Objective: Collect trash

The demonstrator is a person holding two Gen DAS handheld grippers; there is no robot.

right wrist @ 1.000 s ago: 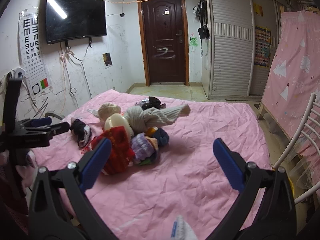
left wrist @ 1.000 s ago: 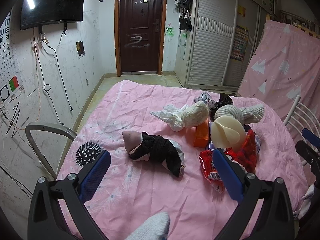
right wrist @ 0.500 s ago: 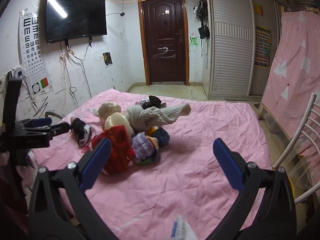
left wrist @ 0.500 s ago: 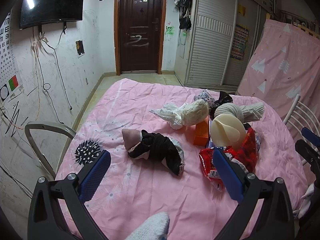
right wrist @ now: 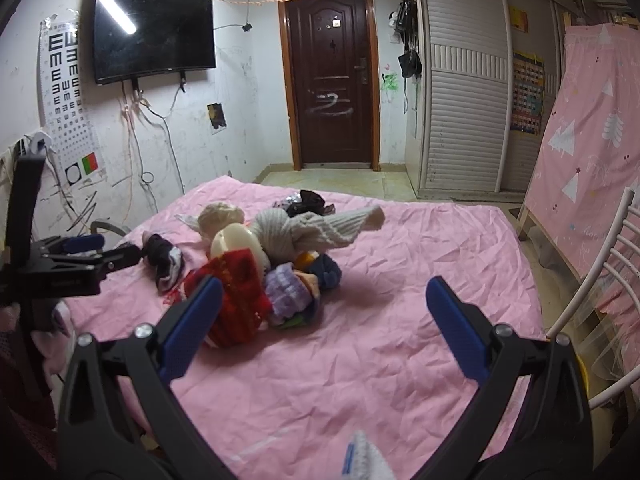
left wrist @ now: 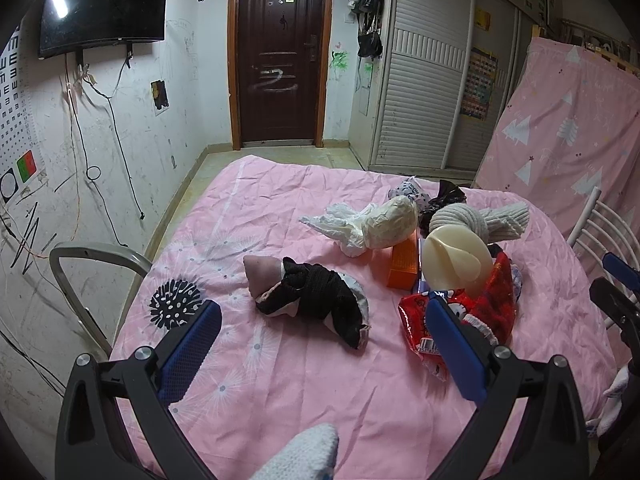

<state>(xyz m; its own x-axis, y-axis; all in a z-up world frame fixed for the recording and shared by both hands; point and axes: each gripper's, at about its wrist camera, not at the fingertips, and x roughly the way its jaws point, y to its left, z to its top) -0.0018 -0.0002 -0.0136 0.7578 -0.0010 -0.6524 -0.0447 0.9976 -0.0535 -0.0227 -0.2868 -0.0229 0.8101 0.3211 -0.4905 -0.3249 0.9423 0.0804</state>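
Note:
A heap of items lies on the pink bed (left wrist: 280, 380): a red snack wrapper (left wrist: 424, 320), a crumpled white plastic bag (left wrist: 372, 224), an orange box (left wrist: 404, 264), a round cream lid (left wrist: 456, 260), and rolled socks, one black-and-pink bundle (left wrist: 312, 300) and one grey knit (left wrist: 480, 218). My left gripper (left wrist: 320, 340) is open and empty, above the bed's near edge, short of the black bundle. My right gripper (right wrist: 324, 320) is open and empty, facing the heap (right wrist: 256, 276) from the other side. The left gripper also shows in the right wrist view (right wrist: 80, 260).
A grey metal chair back (left wrist: 92, 264) stands at the bed's left side. A white chair (right wrist: 600, 300) stands at its right. A pink sheet-covered board (left wrist: 568, 136) leans against the wardrobe (left wrist: 432, 92). The door (left wrist: 280, 52) is straight ahead.
The left wrist view has shifted slightly; the heap sits a little lower and nearer. The right gripper has barely moved. Both stay open.

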